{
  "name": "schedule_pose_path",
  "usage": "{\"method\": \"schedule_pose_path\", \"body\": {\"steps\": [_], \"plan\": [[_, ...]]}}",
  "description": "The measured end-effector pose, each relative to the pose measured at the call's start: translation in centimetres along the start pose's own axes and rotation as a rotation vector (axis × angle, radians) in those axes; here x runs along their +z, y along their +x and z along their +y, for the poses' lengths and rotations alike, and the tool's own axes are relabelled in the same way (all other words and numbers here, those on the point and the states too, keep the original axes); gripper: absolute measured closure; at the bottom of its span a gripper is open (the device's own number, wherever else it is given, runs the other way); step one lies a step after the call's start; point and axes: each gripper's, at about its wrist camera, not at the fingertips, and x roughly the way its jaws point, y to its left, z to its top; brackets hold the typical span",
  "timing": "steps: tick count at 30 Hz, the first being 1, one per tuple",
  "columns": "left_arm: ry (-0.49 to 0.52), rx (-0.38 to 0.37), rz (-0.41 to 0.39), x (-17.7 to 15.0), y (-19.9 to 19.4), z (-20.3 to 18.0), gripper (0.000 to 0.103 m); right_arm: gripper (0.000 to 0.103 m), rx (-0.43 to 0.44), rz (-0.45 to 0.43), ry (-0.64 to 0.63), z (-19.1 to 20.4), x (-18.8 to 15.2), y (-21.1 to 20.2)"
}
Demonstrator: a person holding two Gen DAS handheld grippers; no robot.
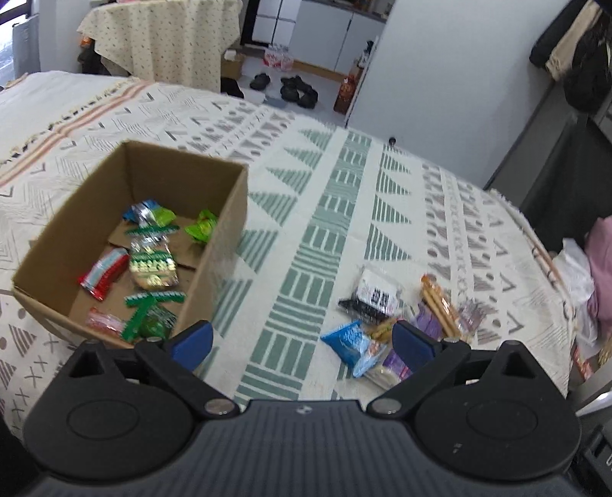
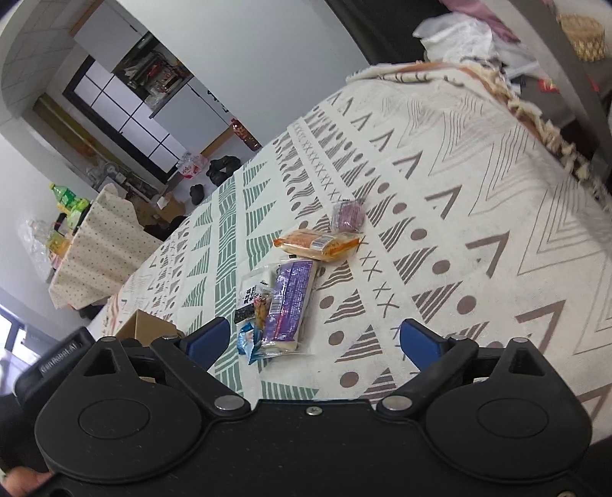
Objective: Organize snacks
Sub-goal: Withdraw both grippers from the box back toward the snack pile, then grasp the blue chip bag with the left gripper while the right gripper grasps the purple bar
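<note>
A brown cardboard box point(image 1: 225, 214) stands on the patterned cloth at the left and holds several snack packets, green, red and blue. To its right lies a loose pile: a blue packet point(image 1: 350, 340), a black-and-white packet point(image 1: 376, 294), an orange packet point(image 1: 438, 302) and purple ones. My left gripper point(image 1: 302, 342) hangs open above the cloth between box and pile, with nothing in it. In the right wrist view the purple packet point(image 2: 290, 302), the orange packet point(image 2: 317, 242) and a small purple packet point(image 2: 348, 216) lie ahead. My right gripper point(image 2: 315, 338) is open and empty above them.
The patterned cloth point(image 1: 344, 183) covers a wide table that ends at the right edge near a pink and white heap point(image 1: 589, 275). A corner of the box point(image 2: 143, 327) shows beside my right gripper. Behind are a draped table point(image 1: 164, 34) and shoes point(image 1: 294, 88) on the floor.
</note>
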Motion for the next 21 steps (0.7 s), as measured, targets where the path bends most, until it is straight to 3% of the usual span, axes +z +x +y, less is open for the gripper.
{"method": "schedule_pose_path", "body": {"steps": [5,9,12,17,21], "plan": [[0.008,0.01,0.047,-0.8,2.2,-0.8,0.005,0.011,0.04,0.017,0.005,-0.9,0.0,2.1],[0.008,0.014,0.073,-1.0,3.9,-1.3,0.007,0.022,0.053,0.051,0.02,-1.4,0.1,4.2],[0.003,0.019,0.079,-1.0,5.0,-1.9,0.013,0.028,0.066,0.072,0.024,-1.7,0.0,5.6],[-0.061,0.007,0.13,-0.8,7.6,-2.4,0.039,0.035,0.076,0.115,0.021,-1.8,0.1,7.9],[-0.1,-0.01,0.152,-0.6,9.0,-2.6,0.049,0.04,0.086,0.146,0.016,-1.8,0.3,9.6]]}}
